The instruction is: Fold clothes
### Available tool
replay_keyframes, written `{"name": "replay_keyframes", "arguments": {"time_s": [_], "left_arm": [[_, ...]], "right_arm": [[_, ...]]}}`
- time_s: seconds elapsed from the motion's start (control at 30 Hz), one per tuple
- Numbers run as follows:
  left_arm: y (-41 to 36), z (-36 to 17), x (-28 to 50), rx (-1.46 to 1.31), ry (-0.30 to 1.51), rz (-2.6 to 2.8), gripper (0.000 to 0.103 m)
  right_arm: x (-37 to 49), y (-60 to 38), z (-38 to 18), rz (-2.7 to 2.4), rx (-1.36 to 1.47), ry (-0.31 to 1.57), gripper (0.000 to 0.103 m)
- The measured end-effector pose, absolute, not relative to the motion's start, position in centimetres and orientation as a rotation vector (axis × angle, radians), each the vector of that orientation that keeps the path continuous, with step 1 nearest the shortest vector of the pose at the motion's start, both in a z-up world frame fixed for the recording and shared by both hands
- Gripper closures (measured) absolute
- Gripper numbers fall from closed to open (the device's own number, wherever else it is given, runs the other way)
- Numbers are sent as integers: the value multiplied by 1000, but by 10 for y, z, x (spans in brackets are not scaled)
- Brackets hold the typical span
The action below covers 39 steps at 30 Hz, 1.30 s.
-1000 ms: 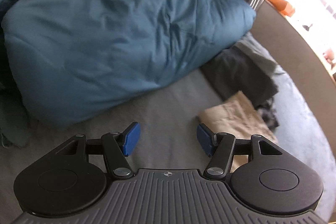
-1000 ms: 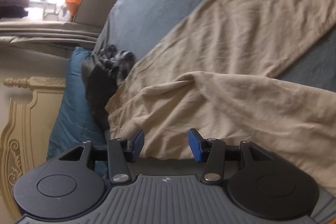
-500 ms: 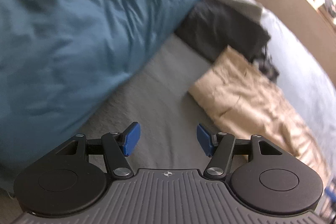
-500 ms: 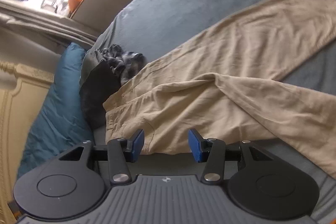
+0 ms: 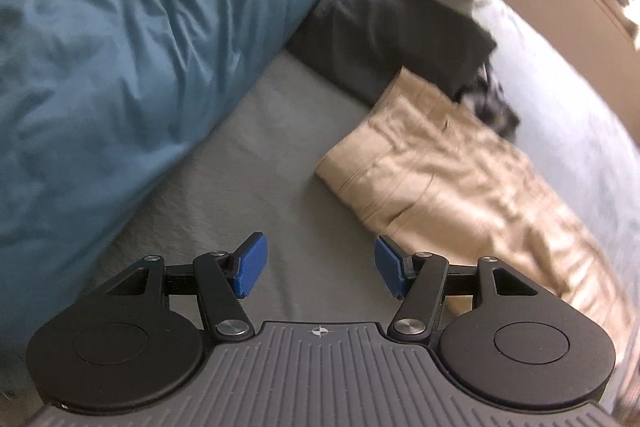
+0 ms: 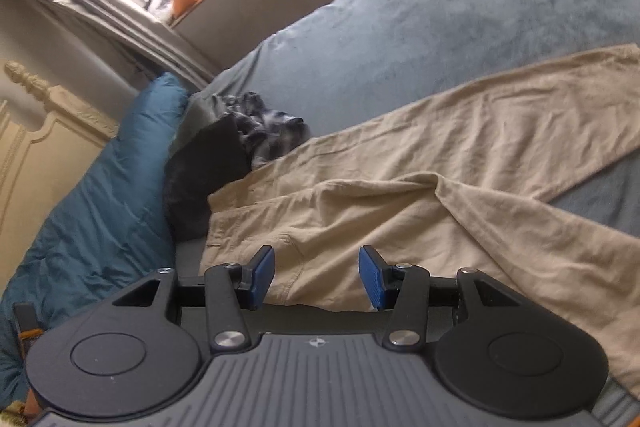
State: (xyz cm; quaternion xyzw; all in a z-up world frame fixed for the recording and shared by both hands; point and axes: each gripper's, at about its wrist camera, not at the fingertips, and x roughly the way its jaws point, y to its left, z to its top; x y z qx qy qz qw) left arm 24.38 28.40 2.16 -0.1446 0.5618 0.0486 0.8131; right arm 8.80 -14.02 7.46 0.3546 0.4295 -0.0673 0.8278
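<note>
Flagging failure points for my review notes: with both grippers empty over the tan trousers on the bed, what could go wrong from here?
1. One leg of the tan trousers lies crossed over the other; folding without straightening could lock in creases.
2. The dark clothes touch the waistband, so a grab there might catch them too.
3. The left gripper is over bare bedsheet, beside the waistband; closing now would probably pinch sheet. The right gripper is open too.

Trousers [image 6: 420, 187] on bed [image 6: 460, 27], beside duvet [image 6: 100, 207]
</note>
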Motion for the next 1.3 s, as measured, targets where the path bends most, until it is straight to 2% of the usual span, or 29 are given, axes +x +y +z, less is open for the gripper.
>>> {"name": "replay_keyframes", "arguments": {"time_s": [0.13, 0.23, 0.5, 0.7, 0.9, 0.93, 0.97, 1.0, 1.1, 1.3], "left_arm": [[260, 9, 246, -376, 1150, 158, 43], [238, -14, 248, -432, 1136, 217, 43], [215, -81, 250, -583, 1034, 290, 43], [207, -129, 263, -599, 1049, 252, 44], [203, -151, 275, -567, 1088, 158, 45], [204, -154, 276, -573, 1097, 149, 45], [205, -158, 277, -579, 1106, 141, 45], [207, -161, 277, -594, 1114, 134, 45], [210, -166, 275, -665, 1120, 126, 46], [219, -159, 278, -844, 1106, 79, 48]], "right_arm": [[144, -155, 56, 41, 669, 977, 54], [207, -154, 19, 217, 566, 1059, 53], [365, -80, -67, 656, 232, 1067, 53], [410, -45, -122, 722, 115, 1110, 53], [420, -46, -166, 685, 196, 1237, 54], [418, -45, -170, 674, 196, 1241, 56], [414, -44, -172, 654, 186, 1232, 62], [409, -41, -172, 620, 170, 1213, 74], [391, -31, -163, 562, 153, 1160, 90], [376, -9, -110, 474, -9, 965, 92]]}}
